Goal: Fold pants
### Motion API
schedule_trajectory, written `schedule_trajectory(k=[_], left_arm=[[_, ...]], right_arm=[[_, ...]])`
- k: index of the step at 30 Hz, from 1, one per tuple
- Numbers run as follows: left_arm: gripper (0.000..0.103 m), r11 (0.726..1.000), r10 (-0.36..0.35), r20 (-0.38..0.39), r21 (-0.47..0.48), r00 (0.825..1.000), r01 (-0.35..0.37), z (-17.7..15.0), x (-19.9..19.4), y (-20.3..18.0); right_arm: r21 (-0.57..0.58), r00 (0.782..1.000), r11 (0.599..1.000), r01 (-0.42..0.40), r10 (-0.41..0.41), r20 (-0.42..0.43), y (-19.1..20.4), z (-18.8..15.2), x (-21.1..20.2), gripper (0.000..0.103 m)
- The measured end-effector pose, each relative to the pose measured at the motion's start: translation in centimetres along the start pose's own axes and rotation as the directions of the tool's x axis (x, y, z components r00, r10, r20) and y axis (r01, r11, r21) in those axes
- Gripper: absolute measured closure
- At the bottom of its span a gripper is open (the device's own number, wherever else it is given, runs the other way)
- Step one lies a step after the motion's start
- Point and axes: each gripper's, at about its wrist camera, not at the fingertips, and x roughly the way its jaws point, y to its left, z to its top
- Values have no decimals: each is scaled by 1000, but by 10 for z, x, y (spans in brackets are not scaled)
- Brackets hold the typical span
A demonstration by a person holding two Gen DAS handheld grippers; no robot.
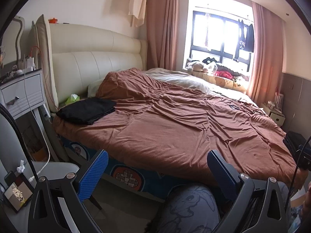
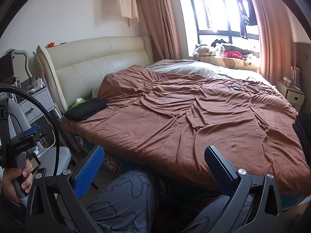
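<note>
nightstand (image 1: 23, 95): grey, at nine o'clock in the left wrist view, white cables trailing down its front.
person's hand (image 2: 13, 176): at eight o'clock in the right wrist view, wrapped around the handle of the left gripper's body.
left gripper (image 1: 157, 167): low at six o'clock in its own view, blue-padded fingers spread wide apart, nothing between them; a knee in printed grey fabric (image 1: 186, 207) shows below the gap.
folded black pants (image 1: 87, 109): a flat, neat stack on the near left corner of the bed, just below the headboard, at about ten o'clock from the left gripper; touched by neither gripper.
headboard (image 1: 93, 52): cream, padded, behind the pants, toward eleven o'clock.
brown blanket (image 1: 175, 120): rumpled, covering most of the bed from centre to three o'clock.
right gripper (image 2: 155, 165): at six o'clock in its own view, fingers equally wide open and empty, short of the mattress edge.
window (image 1: 219, 38): bright, at one o'clock, stuffed toys (image 1: 202, 66) on the sill, pink curtains on either side.
dark cloth pile (image 2: 303, 132): at three o'clock on the bed's right edge; what it is cannot be told.
</note>
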Motion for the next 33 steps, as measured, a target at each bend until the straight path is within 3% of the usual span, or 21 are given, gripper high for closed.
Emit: schedule_trajectory(k=[33], left_arm=[[0, 1000, -25, 26, 8, 999, 25, 4, -8, -5]], right_arm=[[14, 1000, 1000, 24, -25, 19, -2, 1, -12, 0]])
